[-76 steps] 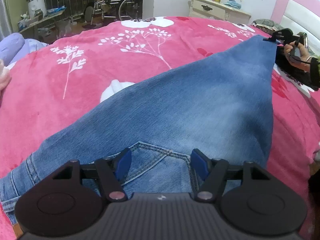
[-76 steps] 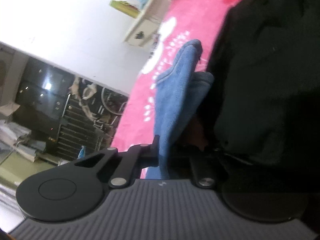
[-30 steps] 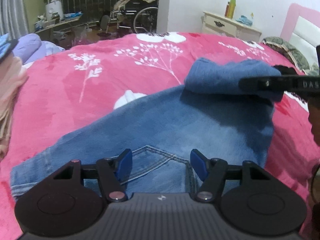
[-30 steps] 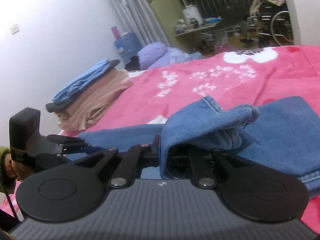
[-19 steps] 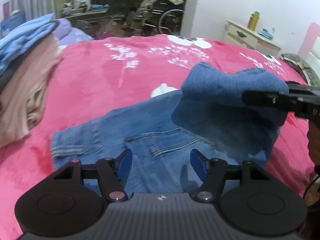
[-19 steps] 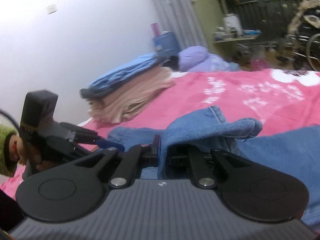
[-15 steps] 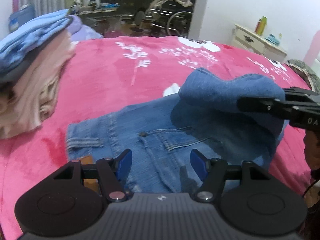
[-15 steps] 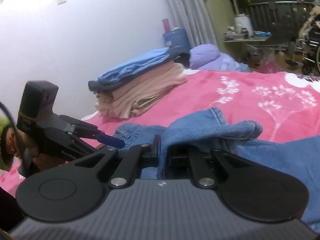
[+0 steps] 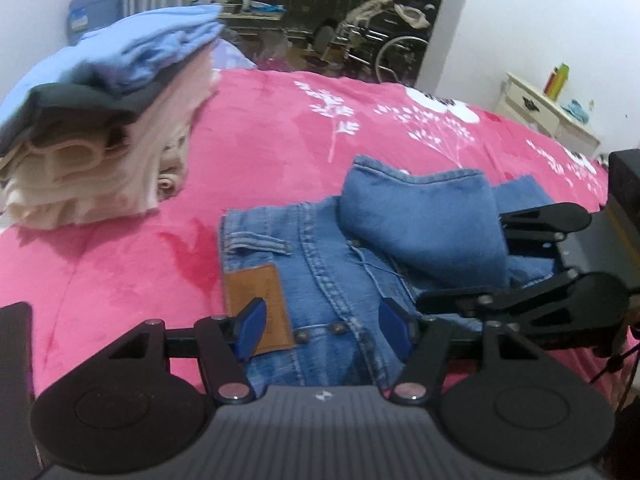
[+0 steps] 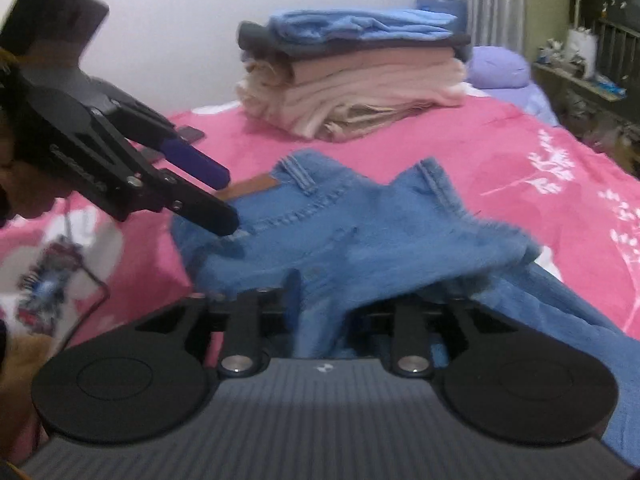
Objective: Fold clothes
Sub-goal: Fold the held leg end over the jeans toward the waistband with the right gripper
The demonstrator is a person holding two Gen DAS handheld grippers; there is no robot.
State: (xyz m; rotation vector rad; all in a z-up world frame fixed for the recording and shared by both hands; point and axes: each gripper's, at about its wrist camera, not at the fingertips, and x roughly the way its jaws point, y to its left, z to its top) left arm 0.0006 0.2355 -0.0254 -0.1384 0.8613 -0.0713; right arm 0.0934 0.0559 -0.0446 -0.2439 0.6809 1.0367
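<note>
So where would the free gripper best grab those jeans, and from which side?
Probably the waistband edge of the jeans, beside the leather patch. It lies flat, thick and bare, right before the left hand-held gripper, whose jaws stand open. Come in low from the near side; the right hand-held gripper already holds the folded leg end.

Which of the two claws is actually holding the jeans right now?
The right claw, clamped on the jeans' folded-over leg end; the left claw hangs open above the waistband.
</note>
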